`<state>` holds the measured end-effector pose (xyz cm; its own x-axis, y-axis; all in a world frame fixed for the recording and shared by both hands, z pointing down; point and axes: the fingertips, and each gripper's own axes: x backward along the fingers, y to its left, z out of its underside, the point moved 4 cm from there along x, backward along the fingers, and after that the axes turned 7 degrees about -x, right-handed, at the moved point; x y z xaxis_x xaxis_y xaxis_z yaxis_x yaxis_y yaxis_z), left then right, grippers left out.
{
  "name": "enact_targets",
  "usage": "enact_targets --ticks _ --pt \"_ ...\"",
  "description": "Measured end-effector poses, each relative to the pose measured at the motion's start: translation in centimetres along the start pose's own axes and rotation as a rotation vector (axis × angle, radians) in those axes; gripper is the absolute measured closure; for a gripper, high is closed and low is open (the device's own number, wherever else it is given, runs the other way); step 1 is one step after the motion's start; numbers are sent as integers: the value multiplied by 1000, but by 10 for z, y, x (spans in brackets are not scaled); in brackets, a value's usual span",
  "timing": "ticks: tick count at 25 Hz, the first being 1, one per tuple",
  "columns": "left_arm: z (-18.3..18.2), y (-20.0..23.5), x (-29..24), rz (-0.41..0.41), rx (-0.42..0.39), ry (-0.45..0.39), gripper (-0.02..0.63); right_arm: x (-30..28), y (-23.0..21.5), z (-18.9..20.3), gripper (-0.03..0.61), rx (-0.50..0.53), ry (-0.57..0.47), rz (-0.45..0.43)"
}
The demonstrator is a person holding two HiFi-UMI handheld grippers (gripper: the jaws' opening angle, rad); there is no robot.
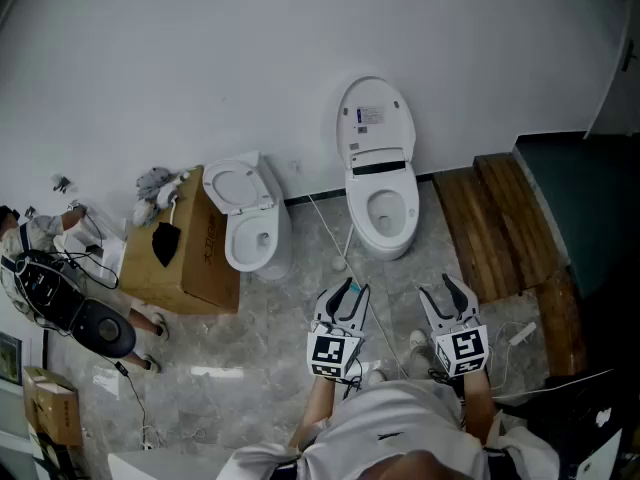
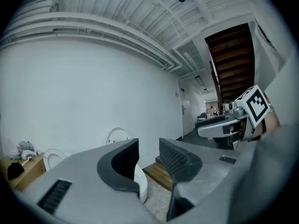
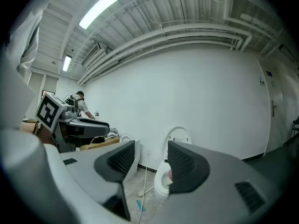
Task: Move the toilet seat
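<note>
Here the left gripper (image 1: 352, 290) and the right gripper (image 1: 439, 290) are held side by side over the marbled floor (image 1: 270, 318), both pointing toward the white wall (image 1: 200, 58). Each claw stands narrowly spread with nothing between its pads. The left gripper view shows a slim gap, the right gripper view a slightly wider one.

The toilet seat (image 1: 366, 211) appears to lie flat on the bowl of the taller toilet (image 1: 385, 240), whose lid (image 1: 375, 98) stands raised against the wall. The seat is ahead of both claws and well apart from them, roughly in line with the space between the two. In the right gripper view that bowl shows through the jaw gap.

A smaller toilet (image 1: 255, 238) stands to the left, just beside a cardboard box (image 1: 195, 253). A wooden platform (image 1: 500, 223) lies to the right.
</note>
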<state>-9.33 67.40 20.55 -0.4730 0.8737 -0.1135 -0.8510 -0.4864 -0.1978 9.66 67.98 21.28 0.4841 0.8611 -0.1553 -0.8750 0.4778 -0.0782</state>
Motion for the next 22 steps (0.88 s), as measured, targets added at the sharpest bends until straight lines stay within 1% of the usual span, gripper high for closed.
enact_targets --ticks 4,9,17,22 --pt "4 10 4 4 -8 -2 459 -11 10 2 337 -25 -16 20" --pt "6 21 -7 1 -7 -4 459 -31 11 -2 337 -8 -18 11" --pt "7 30 -58 -14 -3 15 459 -73 -27 -5 337 -8 14 -11" --pt "6 38 -94 -35 5 36 459 -103 -55 -12 337 1 32 -46"
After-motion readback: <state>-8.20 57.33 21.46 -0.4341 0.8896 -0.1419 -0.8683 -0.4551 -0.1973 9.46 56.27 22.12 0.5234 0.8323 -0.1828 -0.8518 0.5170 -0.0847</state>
